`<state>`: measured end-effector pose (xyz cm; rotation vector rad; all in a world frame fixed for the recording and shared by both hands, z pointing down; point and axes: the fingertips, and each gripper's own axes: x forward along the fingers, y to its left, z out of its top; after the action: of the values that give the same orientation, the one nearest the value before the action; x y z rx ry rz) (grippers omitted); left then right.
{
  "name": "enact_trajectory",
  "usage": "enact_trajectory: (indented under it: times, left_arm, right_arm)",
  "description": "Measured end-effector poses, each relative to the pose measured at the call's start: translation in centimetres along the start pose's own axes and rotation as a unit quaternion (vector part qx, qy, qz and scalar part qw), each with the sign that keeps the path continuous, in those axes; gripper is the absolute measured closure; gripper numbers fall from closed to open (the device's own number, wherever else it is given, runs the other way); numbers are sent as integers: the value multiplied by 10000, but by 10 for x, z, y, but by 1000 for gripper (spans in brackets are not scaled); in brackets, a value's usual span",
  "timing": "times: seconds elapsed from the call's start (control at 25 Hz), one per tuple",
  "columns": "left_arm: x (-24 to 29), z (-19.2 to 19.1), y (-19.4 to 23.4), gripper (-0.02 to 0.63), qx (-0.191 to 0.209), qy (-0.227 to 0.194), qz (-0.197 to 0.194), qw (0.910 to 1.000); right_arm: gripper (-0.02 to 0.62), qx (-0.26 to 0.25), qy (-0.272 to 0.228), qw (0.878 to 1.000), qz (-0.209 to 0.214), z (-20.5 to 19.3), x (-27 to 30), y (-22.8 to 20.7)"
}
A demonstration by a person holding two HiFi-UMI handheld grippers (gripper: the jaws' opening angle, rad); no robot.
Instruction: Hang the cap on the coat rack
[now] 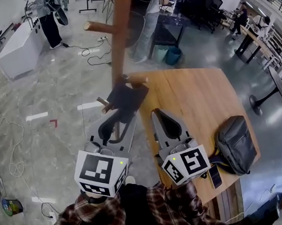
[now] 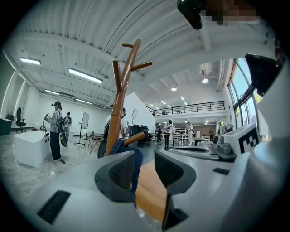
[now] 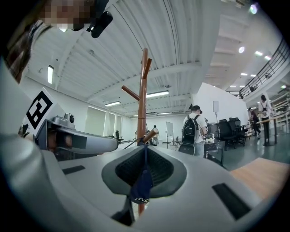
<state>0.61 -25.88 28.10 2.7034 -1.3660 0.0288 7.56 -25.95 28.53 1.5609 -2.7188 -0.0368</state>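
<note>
A wooden coat rack (image 1: 120, 33) stands at the table's left edge. A dark navy cap (image 1: 125, 100) hangs on one of its lower pegs (image 1: 137, 79). My left gripper (image 1: 117, 120) reaches up under the cap and is open. In the left gripper view the cap's cloth (image 2: 134, 161) hangs in the gap by the left finger, with neither pad of the left gripper (image 2: 145, 167) pressing on it. My right gripper (image 1: 155, 112) is shut, its tips just right of the cap. In the right gripper view the cap (image 3: 142, 186) shows through the slit of the right gripper (image 3: 145, 154), before the pole (image 3: 143, 99).
A wooden table (image 1: 193, 96) lies to the right, with a grey backpack (image 1: 236, 143) and a phone (image 1: 215, 175) near its front edge. Cables trail over the floor on the left. Bins (image 1: 168, 54), a white counter (image 1: 19, 46) and several people stand farther back.
</note>
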Motion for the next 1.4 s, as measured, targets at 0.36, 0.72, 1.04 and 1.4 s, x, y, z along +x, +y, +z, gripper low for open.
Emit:
enact_trajectory:
  times: [0.36, 0.72, 1.04, 1.4]
  left_arm:
    - [1, -3, -10, 595, 113, -15, -30, 9999]
    - [-5, 0, -10, 595, 179, -42, 32, 9998]
    - [-3, -1, -6, 595, 153, -6, 43, 9999]
    - [0, 0, -11, 595, 191, -20, 33, 9998]
  right_arm:
    - [584, 75, -25, 9999, -70, 1, -13, 1]
    - [584, 193, 13, 9998, -46, 3, -15, -2]
    - [584, 281, 37, 9995, 116, 4, -10, 1]
    - [584, 250, 50, 9996, 119, 5, -11, -2]
